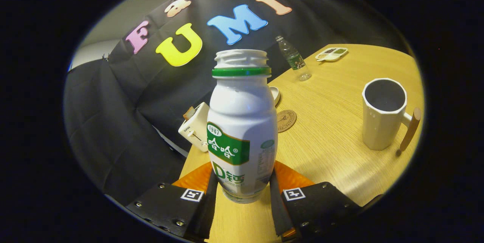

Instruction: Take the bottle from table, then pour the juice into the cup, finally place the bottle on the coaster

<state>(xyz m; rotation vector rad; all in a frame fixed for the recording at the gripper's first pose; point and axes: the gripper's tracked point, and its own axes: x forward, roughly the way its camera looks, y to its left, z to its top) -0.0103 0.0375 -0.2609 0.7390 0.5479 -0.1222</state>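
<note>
A white bottle point(242, 122) with a green label and a green neck ring, its cap off, stands between my fingers, lifted above the wooden table point(332, 148) and tilted with the whole view. My gripper point(242, 186) is shut on the bottle's lower body, both fingers pressing its sides. The white mug point(383, 114) with a wooden handle stands to the right of the bottle, apart from it, and I see no liquid in it. A round brown coaster point(286, 120) lies on the table just beyond the bottle.
A small white toaster-like box point(195, 126) sits at the table's edge left of the bottle. A white lid or dish point(275, 95) peeks out behind the bottle. Farther back stand a clear plastic water bottle point(294, 58) and a white compartment tray point(332, 54).
</note>
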